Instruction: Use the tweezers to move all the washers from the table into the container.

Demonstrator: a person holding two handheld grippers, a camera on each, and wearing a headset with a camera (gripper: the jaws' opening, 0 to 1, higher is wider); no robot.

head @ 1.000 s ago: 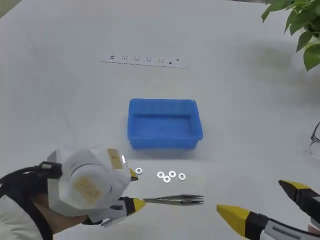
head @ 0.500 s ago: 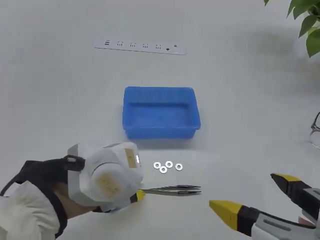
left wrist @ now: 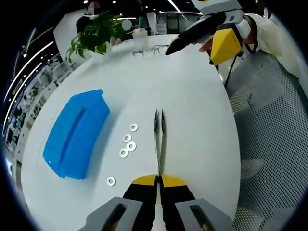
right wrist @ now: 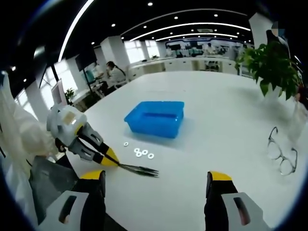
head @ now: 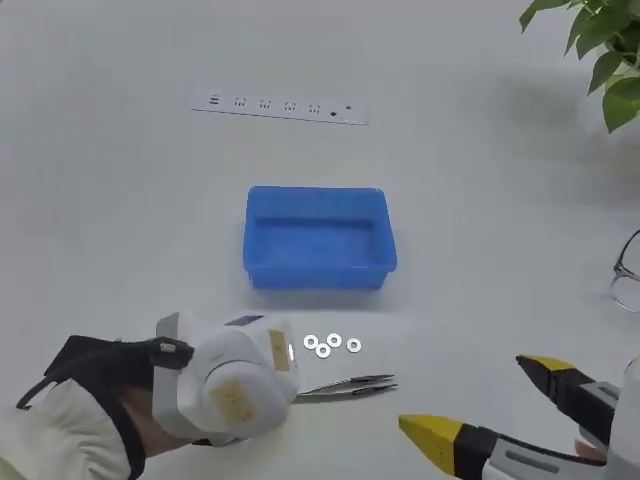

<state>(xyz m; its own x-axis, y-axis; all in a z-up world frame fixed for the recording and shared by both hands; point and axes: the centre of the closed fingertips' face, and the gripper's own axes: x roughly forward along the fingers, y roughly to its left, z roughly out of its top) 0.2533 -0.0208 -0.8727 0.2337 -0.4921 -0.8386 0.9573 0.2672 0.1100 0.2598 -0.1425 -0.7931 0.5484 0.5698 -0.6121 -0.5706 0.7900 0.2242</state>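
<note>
The blue container [head: 318, 238] sits at mid-table. Several small washers [head: 331, 345] lie in a loose row just in front of it; they are spread beside the tweezers in the left gripper view [left wrist: 128, 144]. The metal tweezers [head: 348, 385] lie pointing right, tips together. My left gripper [head: 290, 390] is shut on their back end [left wrist: 158, 180], and its white housing hides the jaws in the head view. My right gripper [head: 485, 398] hovers wide open at the lower right, holding nothing [right wrist: 156, 176], and looks at the tweezers [right wrist: 139, 169], washers [right wrist: 139, 153] and container [right wrist: 155, 117].
A white power strip [head: 280, 107] lies behind the container. Glasses [head: 628, 275] rest at the right edge, and a potted plant [head: 600, 50] stands at the far right corner. The table's near edge runs close behind both grippers [left wrist: 231, 110].
The left gripper's jaws, open around the tweezers' back end a second ago, have shut on it. The tweezers now angle slightly. The right gripper stays open.
</note>
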